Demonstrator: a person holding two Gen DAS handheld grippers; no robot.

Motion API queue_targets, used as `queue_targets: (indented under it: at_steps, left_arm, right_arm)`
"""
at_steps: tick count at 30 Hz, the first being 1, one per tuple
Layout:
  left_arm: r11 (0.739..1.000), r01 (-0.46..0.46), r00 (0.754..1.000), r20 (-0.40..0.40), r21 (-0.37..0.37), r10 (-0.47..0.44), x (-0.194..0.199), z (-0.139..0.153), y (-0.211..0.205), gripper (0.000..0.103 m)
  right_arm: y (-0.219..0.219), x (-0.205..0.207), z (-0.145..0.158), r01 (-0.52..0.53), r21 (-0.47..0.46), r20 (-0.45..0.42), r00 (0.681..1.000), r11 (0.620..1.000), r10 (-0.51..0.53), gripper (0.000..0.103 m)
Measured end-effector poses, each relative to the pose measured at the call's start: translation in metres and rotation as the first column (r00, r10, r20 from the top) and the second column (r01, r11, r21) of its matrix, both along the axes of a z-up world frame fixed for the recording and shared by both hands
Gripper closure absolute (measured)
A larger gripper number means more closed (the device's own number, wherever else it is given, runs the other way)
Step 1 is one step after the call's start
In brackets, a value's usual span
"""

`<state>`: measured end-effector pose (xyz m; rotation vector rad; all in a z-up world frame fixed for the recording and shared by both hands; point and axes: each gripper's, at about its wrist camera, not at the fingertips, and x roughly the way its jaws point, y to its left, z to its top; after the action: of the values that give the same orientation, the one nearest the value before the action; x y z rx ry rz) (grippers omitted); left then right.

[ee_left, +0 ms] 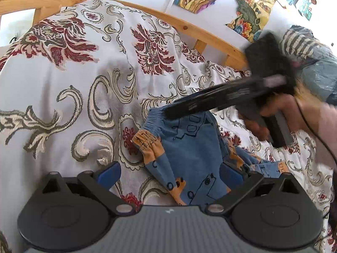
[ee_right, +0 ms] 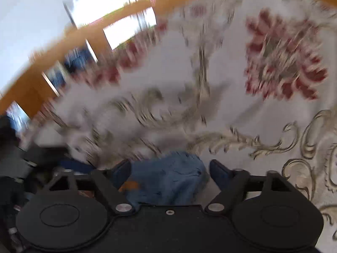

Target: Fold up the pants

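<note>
The bed (ee_left: 52,88) carries everything, its floral cover (ee_left: 109,67) spread flat so I have room to fold; the wooden frame (ee_left: 195,31) curves behind it.

The pants (ee_left: 189,147) lie bunched on the cover just ahead of me, blue with orange patches, waistband away from me, one leg crumpled to the left. They are not yet laid out, so I judge I am at the straightening step.

My right hand (ee_left: 271,116) comes in from the right, its tool angled down so the right tongs (ee_left: 168,110) reach the waistband. The right wrist view is motion-blurred, but the fingers there stand wide apart with blue cloth showing between them, not pinched.

My left tongs (ee_left: 170,174) hover low over the near end of the pants, also wide, gripping nothing, placed to take the lower part.
</note>
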<state>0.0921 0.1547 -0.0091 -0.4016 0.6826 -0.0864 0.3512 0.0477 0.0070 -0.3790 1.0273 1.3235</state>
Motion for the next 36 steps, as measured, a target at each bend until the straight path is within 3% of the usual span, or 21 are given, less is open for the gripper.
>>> queue_targets:
  at_steps: [1, 3, 4, 7, 10, 12, 15, 18, 20, 21, 22, 24, 26, 28, 30, 32, 36]
  left_arm:
    - [1.000, 0.004, 1.000, 0.001, 0.004, -0.004, 0.000, 0.000, 0.000, 0.001]
    - [1.000, 0.009, 1.000, 0.008, 0.007, -0.009, -0.001, -0.001, 0.000, 0.001]
    - [1.000, 0.010, 1.000, 0.012, 0.005, -0.010, -0.002, -0.001, 0.000, 0.001]
    - [1.000, 0.006, 1.000, 0.030, -0.015, -0.005, -0.004, -0.001, 0.003, 0.001]
    - [0.998, -0.009, 0.998, 0.064, -0.067, 0.013, -0.008, 0.000, 0.008, 0.001]
    - [0.992, -0.023, 0.995, 0.096, -0.126, 0.035, -0.010, 0.000, 0.015, 0.001]
    - [0.977, -0.035, 0.989, 0.131, -0.211, 0.063, -0.012, -0.001, 0.027, 0.000]
    - [0.965, -0.025, 0.984, 0.165, -0.262, 0.071, -0.012, -0.002, 0.036, 0.000]
    - [0.964, -0.028, 0.981, 0.175, -0.266, 0.077, -0.009, -0.003, 0.039, 0.013]
    - [0.968, -0.034, 0.983, 0.165, -0.248, 0.077, -0.007, -0.003, 0.040, 0.048]
    - [0.974, -0.047, 0.989, 0.128, -0.221, 0.077, -0.003, -0.004, 0.041, 0.075]
    - [0.972, -0.081, 0.992, 0.074, -0.219, 0.099, 0.001, -0.008, 0.044, 0.084]
    - [0.970, -0.092, 0.992, 0.064, -0.225, 0.109, -0.002, -0.007, 0.046, 0.086]
    - [0.979, -0.123, 0.989, 0.061, -0.163, 0.134, -0.005, -0.002, 0.041, 0.087]
    - [0.986, -0.155, 0.987, 0.039, -0.065, 0.157, -0.006, 0.004, 0.033, 0.087]
    - [0.981, -0.194, 0.981, -0.011, 0.013, 0.194, -0.003, 0.006, 0.025, 0.087]
    - [0.969, -0.249, 0.965, -0.085, -0.002, 0.248, 0.004, 0.001, 0.027, 0.086]
  right_arm:
    - [0.008, 0.002, -0.006, -0.007, -0.037, 0.000, 1.000, 0.999, 0.007, 0.058]
    - [0.017, 0.004, -0.012, -0.007, -0.064, 0.005, 1.000, 0.998, 0.008, 0.069]
    - [0.016, 0.002, -0.009, -0.013, -0.035, 0.009, 1.000, 0.999, 0.014, 0.084]
    - [0.001, -0.001, 0.010, -0.029, 0.150, -0.054, 0.998, 0.988, 0.038, 0.086]
    - [-0.019, -0.002, 0.028, -0.054, 0.352, -0.156, 0.981, 0.934, 0.116, 0.086]
    - [-0.026, -0.002, 0.035, -0.071, 0.434, -0.207, 0.963, 0.898, 0.176, 0.086]
    - [-0.026, -0.003, 0.043, -0.089, 0.501, -0.257, 0.934, 0.861, 0.246, 0.086]
    - [-0.025, -0.006, 0.042, -0.100, 0.521, -0.284, 0.916, 0.847, 0.283, 0.085]
    - [-0.023, -0.006, 0.037, -0.097, 0.506, -0.286, 0.918, 0.857, 0.273, 0.085]
    - [-0.021, -0.006, 0.033, -0.093, 0.494, -0.281, 0.924, 0.864, 0.260, 0.085]
    - [-0.020, -0.006, 0.030, -0.084, 0.478, -0.276, 0.931, 0.874, 0.240, 0.083]
    - [-0.018, -0.006, 0.022, -0.067, 0.447, -0.267, 0.942, 0.892, 0.204, 0.082]
    - [-0.019, -0.008, 0.013, -0.043, 0.421, -0.244, 0.957, 0.906, 0.159, 0.072]
    - [-0.021, -0.010, 0.011, 0.020, 0.401, -0.191, 0.980, 0.916, 0.062, 0.039]
    - [-0.029, -0.009, 0.015, 0.104, 0.377, -0.133, 0.989, 0.920, -0.057, 0.027]
    - [-0.036, -0.013, 0.022, 0.204, 0.308, -0.053, 0.979, 0.929, -0.198, 0.028]
    - [-0.061, -0.052, 0.038, 0.361, 0.158, 0.120, 0.917, 0.919, -0.381, 0.031]
